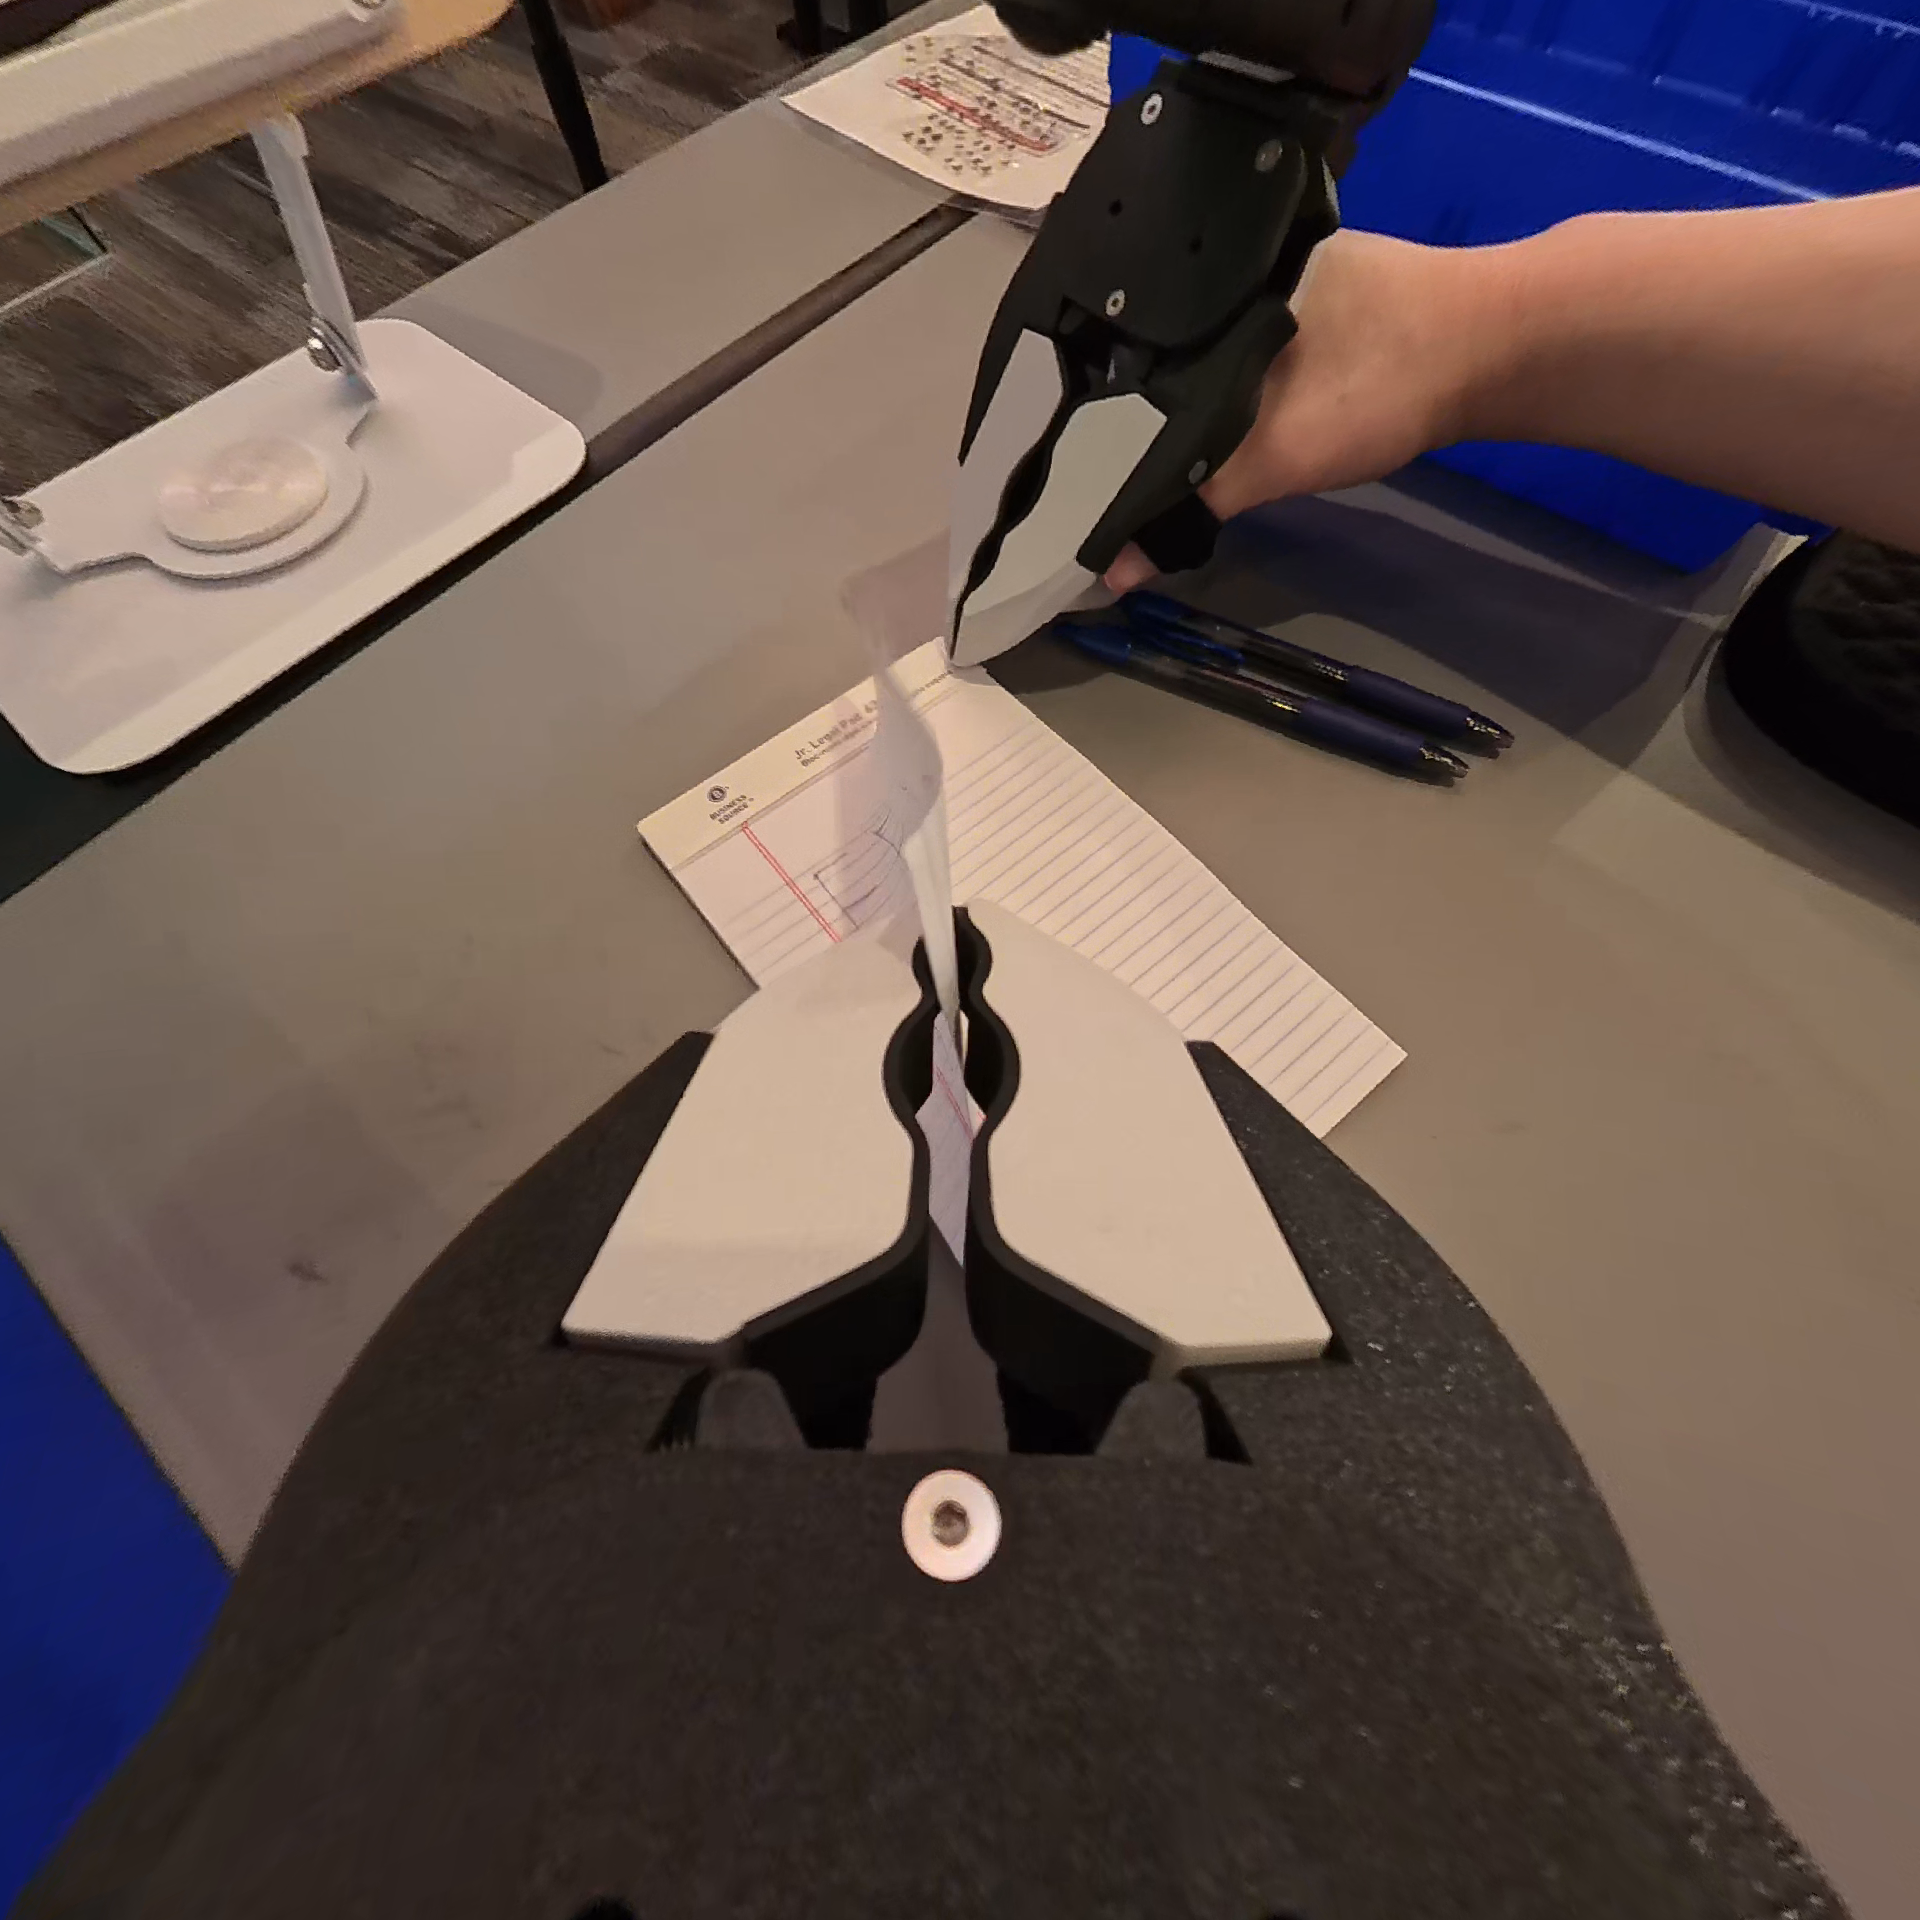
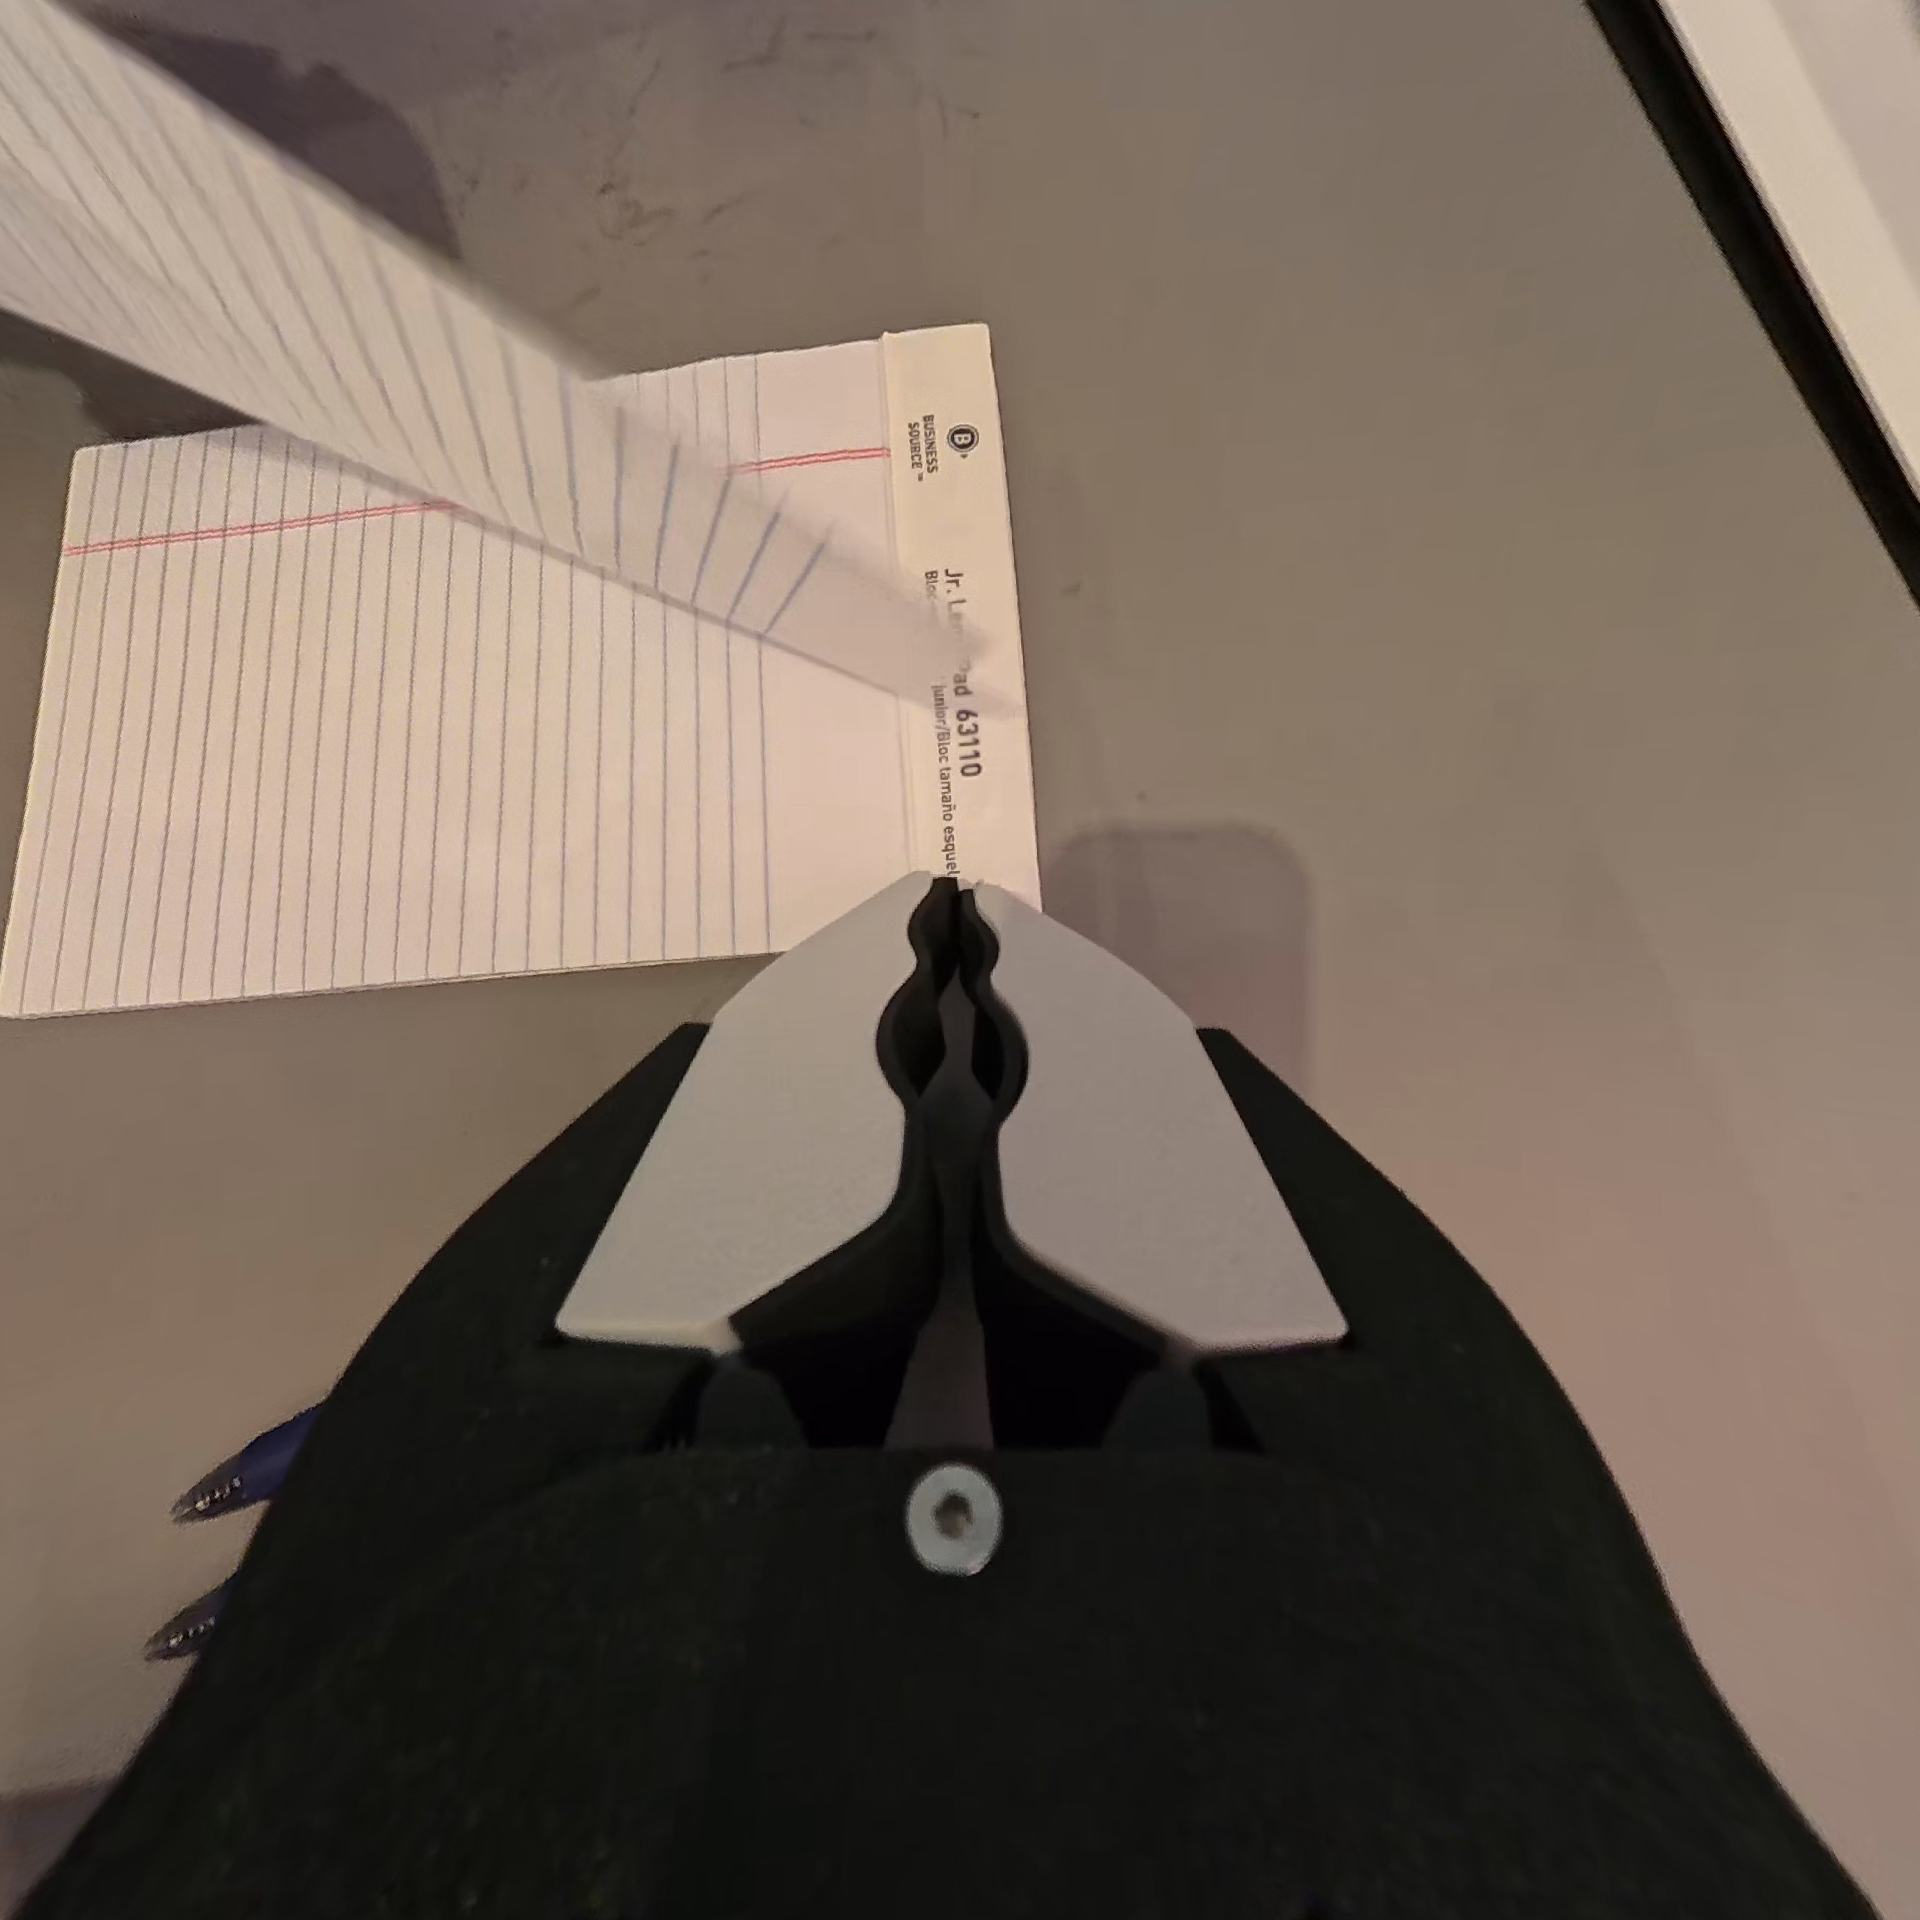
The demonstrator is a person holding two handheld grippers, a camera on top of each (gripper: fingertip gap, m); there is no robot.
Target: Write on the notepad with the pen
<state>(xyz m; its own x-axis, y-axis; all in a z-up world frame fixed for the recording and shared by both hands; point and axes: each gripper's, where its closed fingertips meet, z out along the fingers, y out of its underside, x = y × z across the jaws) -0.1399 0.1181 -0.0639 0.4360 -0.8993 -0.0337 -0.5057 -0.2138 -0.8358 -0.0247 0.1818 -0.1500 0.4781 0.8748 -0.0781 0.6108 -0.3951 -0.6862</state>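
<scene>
A white lined notepad (image 1: 1122, 883) lies flat on the grey table; it also shows in the right wrist view (image 2: 416, 748). My left gripper (image 1: 954, 925) is shut on a loose lined sheet (image 1: 906, 748) with pen marks, and holds it raised above the pad. The sheet is blurred and shows in the right wrist view (image 2: 260, 312) crossing over the pad. My right gripper (image 2: 958, 888) is shut, with its tips on the corner of the pad's header strip; in the left wrist view (image 1: 961, 649) a hand holds it. Two blue pens (image 1: 1299, 691) lie on the table beside it.
A white stand with a round pad (image 1: 260, 520) sits at the left. A printed sheet (image 1: 966, 114) lies at the table's far edge. A blue bin (image 1: 1662, 125) stands at the back right, and a dark round object (image 1: 1829, 675) at the right edge. One gripper's finger ends stand about 15 cm off the other's. My right gripper's tips are some 25 cm from the dark round object (image 1: 1829, 675).
</scene>
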